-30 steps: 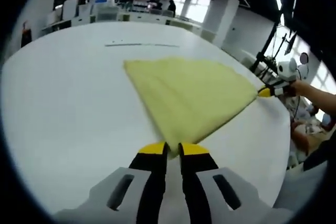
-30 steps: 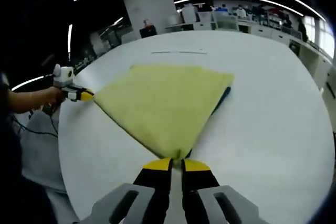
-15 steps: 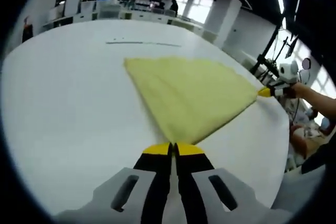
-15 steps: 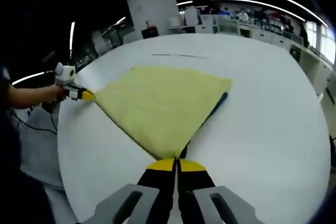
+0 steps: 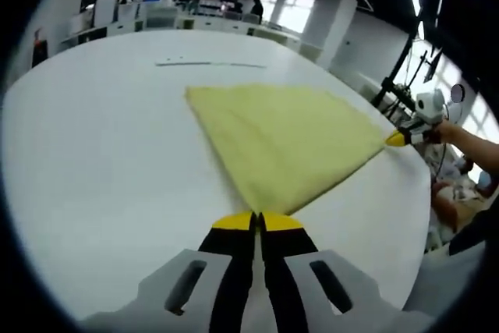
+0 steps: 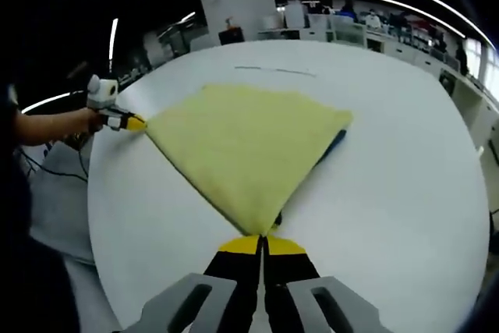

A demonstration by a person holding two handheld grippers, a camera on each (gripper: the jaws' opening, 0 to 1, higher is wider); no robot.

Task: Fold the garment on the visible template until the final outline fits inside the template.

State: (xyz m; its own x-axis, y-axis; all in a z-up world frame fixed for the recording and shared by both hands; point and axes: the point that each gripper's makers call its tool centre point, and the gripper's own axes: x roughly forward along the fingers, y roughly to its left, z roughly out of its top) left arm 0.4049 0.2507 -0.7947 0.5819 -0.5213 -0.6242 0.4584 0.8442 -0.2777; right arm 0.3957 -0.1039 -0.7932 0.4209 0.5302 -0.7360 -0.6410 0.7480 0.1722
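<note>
Since a second ago both pairs of jaws have gone from slightly parted to pressed together, and the garment sits a touch flatter; against half a second ago almost nothing has changed, only the right gripper view has tipped a little. One round white table (image 5: 93,154), one yellow garment (image 5: 292,134) spread on it near the person's edge, lying as a flat fan with two near corners held. One blue template (image 6: 335,144), mostly covered, showing as a thin strip along the garment's far-right edge in the right gripper view, so the cloth currently overlaps it and spills wider than it. Two grippers: the left gripper (image 5: 257,222) is closed on the near corner straight ahead of its jaws, cloth running away from it up and to the right; the right gripper (image 6: 263,243) is closed on the other near corner, cloth running away up and to the left. Each one's yellow tip also shows in the other's view at the far end of the taut edge between them. That held edge is the long axis, running gripper to gripper, both equally near the cloth. My read: the coming fold carries this edge forward over the body toward the far side, away from both hands
</note>
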